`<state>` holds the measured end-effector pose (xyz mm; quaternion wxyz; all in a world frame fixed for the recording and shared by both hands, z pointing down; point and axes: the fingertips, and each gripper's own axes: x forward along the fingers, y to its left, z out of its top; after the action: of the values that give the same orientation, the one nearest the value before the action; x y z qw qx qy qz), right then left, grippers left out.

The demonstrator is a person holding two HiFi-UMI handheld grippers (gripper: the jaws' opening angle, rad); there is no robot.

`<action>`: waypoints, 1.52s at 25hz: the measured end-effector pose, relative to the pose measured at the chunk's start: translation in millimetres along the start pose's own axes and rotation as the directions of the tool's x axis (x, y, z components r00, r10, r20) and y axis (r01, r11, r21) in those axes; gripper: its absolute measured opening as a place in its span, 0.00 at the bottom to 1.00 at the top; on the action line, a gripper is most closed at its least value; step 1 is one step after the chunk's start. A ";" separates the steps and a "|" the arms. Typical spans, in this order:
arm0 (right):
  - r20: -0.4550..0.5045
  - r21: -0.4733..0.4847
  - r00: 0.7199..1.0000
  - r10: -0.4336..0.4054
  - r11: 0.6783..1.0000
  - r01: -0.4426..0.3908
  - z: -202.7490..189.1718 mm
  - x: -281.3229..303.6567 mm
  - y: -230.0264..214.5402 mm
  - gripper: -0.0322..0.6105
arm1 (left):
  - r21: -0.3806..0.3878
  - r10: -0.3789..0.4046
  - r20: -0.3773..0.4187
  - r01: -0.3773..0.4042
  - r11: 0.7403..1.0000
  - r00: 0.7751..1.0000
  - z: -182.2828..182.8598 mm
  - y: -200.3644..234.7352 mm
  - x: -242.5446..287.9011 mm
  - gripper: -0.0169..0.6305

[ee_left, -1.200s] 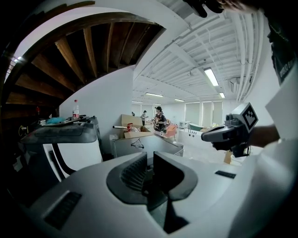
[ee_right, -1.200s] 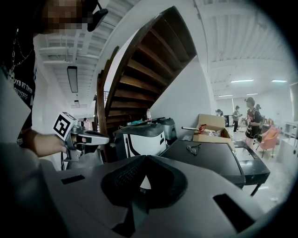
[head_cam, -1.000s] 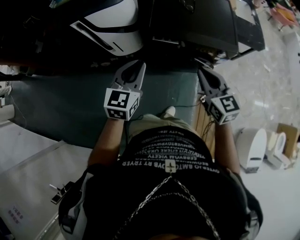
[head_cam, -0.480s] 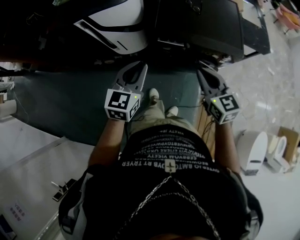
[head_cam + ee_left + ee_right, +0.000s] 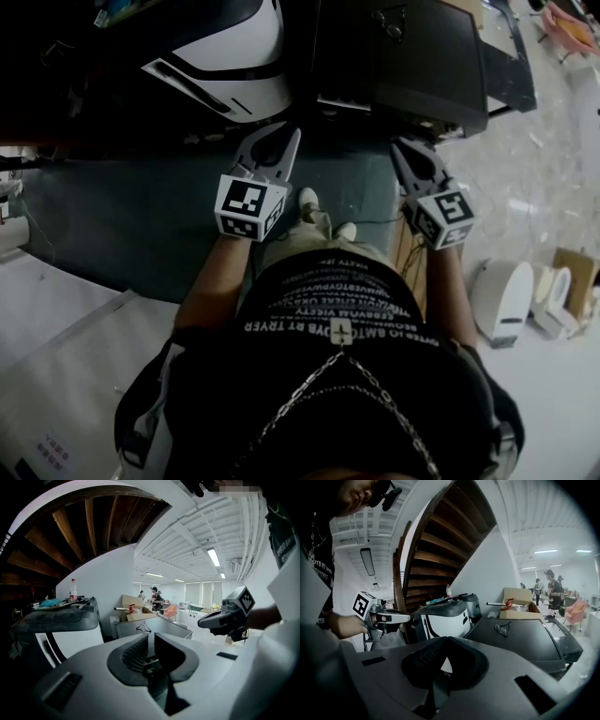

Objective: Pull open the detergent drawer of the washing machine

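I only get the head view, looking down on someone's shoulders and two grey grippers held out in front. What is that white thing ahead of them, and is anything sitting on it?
Observer: It's a white machine with black stripes, likely the washing machine. The left gripper view shows a clear bottle with a red cap standing on its dark lid.
Operator: And what's above it? My picture only looks down.
Observer: The right gripper view shows the underside of a wooden staircase rising over the machine.
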<state>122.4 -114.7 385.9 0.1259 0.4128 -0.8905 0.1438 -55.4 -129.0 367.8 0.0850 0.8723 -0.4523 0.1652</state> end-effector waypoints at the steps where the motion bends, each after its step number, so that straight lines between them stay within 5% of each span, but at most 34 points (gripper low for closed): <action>1: -0.001 -0.004 1.000 -0.001 1.000 0.001 1.7 6.2 -0.7 0.05 | 0.001 -0.005 -0.005 0.005 1.000 1.000 -0.3 5.8 4.2 0.09; 23: -0.046 -0.013 0.993 -0.110 0.994 0.110 29.0 104.7 -30.7 0.05 | 0.008 -0.107 -0.060 0.107 0.994 0.993 -14.5 95.8 70.1 0.09; 38: -0.164 0.081 0.971 -0.176 0.978 0.191 -39.7 113.2 -81.1 0.05 | 0.002 -0.161 -0.182 0.164 0.986 0.970 -72.2 89.9 121.8 0.09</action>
<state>118.1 -229.6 473.9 0.1879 0.4866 -0.8279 0.2062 -78.8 -252.0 479.3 0.1315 0.8884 -0.3684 0.2402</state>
